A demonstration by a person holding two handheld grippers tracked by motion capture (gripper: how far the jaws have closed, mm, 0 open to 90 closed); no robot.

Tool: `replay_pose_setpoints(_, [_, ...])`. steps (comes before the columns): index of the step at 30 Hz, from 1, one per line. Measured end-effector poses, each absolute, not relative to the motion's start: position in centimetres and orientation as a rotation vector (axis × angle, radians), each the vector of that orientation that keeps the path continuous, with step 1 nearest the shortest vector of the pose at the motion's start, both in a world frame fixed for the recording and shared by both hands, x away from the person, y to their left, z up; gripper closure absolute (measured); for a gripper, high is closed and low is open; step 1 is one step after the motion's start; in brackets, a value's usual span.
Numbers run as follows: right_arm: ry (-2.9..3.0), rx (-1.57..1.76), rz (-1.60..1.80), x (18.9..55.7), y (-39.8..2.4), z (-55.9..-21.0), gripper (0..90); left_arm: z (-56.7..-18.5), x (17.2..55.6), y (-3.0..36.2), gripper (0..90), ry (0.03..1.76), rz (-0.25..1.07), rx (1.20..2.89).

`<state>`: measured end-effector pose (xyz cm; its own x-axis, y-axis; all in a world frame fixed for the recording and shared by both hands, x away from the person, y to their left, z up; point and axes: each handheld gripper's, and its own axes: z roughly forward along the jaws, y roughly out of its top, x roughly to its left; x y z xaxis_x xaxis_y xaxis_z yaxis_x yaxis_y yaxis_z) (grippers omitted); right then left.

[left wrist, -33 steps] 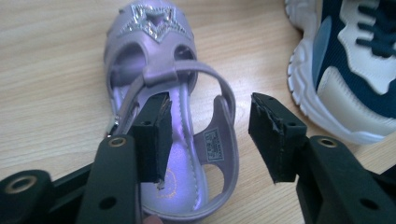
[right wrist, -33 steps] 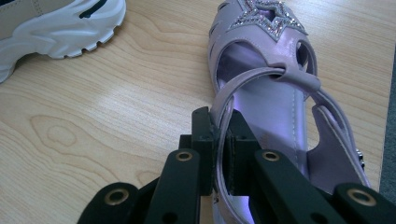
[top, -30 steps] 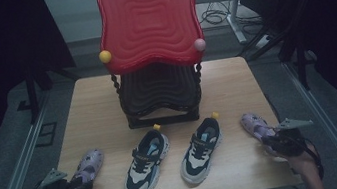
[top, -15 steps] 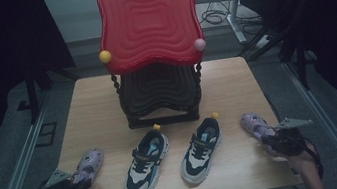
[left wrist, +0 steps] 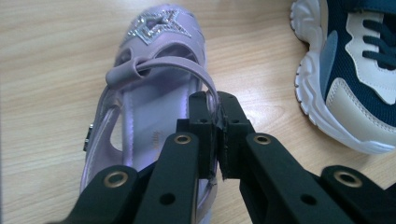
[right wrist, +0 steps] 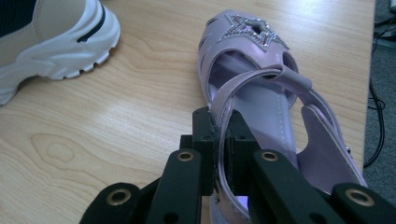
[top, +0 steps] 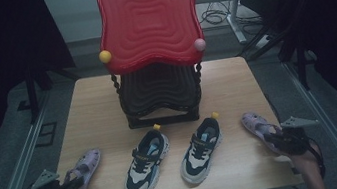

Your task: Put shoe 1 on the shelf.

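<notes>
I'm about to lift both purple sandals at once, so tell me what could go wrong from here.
1. Each sandal is pinched only by a thin side wall: the left gripper on the left sandal, the right gripper on the right sandal. They may droop, twist or slip out.
2. The left sneaker lies close beside the left sandal; a swinging sandal could knock it.
3. The right sandal sits near the table edge; if dropped, it might fall off.

Black jaws of the left gripper (left wrist: 217,116) pinch the side wall of a lilac sandal (left wrist: 149,93) — pads pressed on the thin strap edge after just closing on it. Ahead of the jaws lies the sandal's toe with its glittering star (left wrist: 159,25). Off to the jaws' right, apart from the sandal, a navy-and-white sneaker (left wrist: 348,70) rests on the wooden table (left wrist: 46,70).
</notes>
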<state>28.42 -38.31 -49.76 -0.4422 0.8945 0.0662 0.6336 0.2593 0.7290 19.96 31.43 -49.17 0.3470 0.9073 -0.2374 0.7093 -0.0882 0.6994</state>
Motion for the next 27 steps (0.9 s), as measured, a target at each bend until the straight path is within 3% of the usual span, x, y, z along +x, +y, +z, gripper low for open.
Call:
replay_pose_setpoints(16, [2.049,1.388,1.228,27.3,-39.1,-48.0,84.7,-46.8,20.6,31.9,86.0,1.341,0.345,1.668])
replay_pose_setpoints(27, [2.014,1.306,1.361,26.1,-38.0,-45.5,84.8,-45.1,21.4,31.0,86.1,1.278,0.350,1.633])
